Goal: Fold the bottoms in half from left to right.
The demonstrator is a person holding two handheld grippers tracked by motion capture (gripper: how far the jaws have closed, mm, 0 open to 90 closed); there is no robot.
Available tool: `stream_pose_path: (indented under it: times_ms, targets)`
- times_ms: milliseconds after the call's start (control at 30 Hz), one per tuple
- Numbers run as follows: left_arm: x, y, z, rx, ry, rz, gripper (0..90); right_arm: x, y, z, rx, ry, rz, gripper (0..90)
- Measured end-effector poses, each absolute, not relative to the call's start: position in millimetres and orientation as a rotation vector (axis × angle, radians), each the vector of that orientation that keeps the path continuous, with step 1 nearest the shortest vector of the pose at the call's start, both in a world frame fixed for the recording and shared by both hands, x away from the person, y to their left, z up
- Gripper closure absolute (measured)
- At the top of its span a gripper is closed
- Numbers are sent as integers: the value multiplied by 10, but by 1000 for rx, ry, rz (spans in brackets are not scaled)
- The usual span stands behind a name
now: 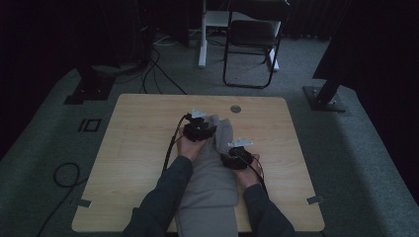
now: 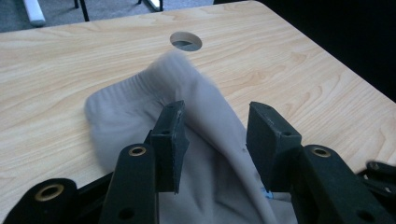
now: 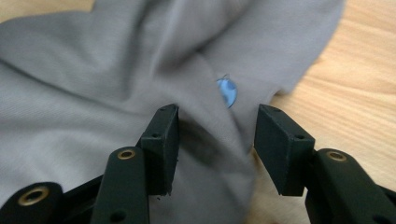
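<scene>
A grey cloth garment [image 1: 210, 173] lies along the middle of the wooden table [image 1: 138, 138], running from its near edge to past the centre. My left gripper [image 1: 199, 129] rests over the garment's far end, open, with a raised fold of grey cloth [image 2: 205, 116] between its jaws. My right gripper [image 1: 238, 157] is at the garment's right edge, open, astride a ridge of the cloth [image 3: 215, 140]. A small blue mark [image 3: 227, 92] shows on the fabric just beyond the right jaws. A ribbed hem [image 2: 135, 88] lies ahead of the left jaws.
A round cable hole [image 1: 235, 108] sits near the table's far edge. Beyond the table stand a folding chair [image 1: 252, 44] and a white post [image 1: 202, 34]. Cables [image 1: 158, 74] trail on the carpet, and a dark stand base [image 1: 323, 96] sits at the right.
</scene>
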State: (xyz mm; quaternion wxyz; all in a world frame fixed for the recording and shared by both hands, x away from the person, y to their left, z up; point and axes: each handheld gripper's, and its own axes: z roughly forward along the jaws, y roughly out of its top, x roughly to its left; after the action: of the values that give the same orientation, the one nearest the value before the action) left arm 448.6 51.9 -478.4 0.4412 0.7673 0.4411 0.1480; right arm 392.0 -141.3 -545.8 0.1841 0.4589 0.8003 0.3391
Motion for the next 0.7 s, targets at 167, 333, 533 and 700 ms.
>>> stream_pose_path:
  times_ms: [167,333,533,700]
  targets:
    - [4405,605,-4865,1998,1087,431,553,3983,-1479,-5413,1337,2222,970,626]
    - [4356,675,-5106,2072,1115,435,553,4039,-1525,-5346,1338,2211,1018,610]
    - [4383,669,-5412,2179,1160,424,562,4187,-1488,-5323,1370,2228,1075,651]
    - [4369,712,-5437,2140,1178,431,595,4203,-1478,-5351,1388,2227,991,896]
